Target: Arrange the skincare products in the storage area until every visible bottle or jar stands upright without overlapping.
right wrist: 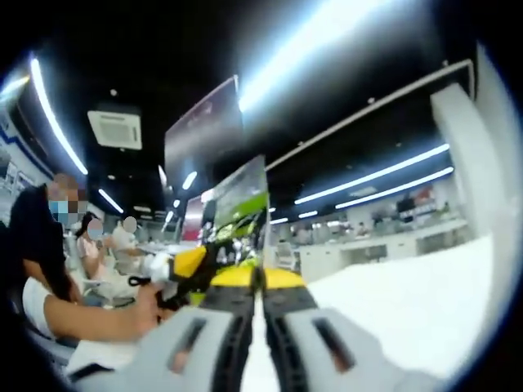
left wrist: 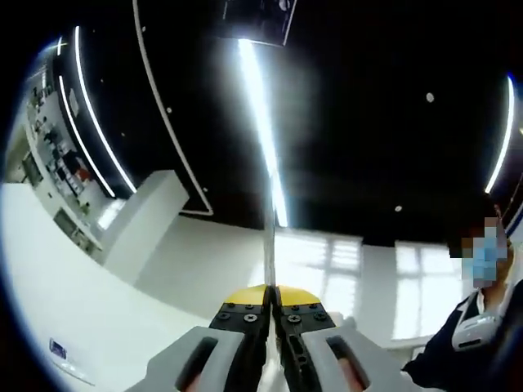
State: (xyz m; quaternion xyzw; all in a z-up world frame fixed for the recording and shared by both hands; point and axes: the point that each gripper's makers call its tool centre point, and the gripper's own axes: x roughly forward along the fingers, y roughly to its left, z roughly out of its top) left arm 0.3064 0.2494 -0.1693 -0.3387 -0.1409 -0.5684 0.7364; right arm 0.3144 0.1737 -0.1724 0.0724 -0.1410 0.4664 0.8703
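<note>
Overhead ceiling lights (left wrist: 260,114), left tongs (left wrist: 272,310) closed, right tongs (right wrist: 259,286) closed

Dim black ceiling throughout; overexposed long white ceiling light strips (left wrist: 260,122) flaring and streaked. Blown-out bright windows (left wrist: 327,261) behind. Heavy fisheye curvature at edges. Right gripper view soft, motion-blurred, with glaring white surface (right wrist: 417,306).

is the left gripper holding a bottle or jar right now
No, the left gripper points up at the dark ceiling, and its yellow-tipped jaws sit closed against each other with nothing between them.
</note>
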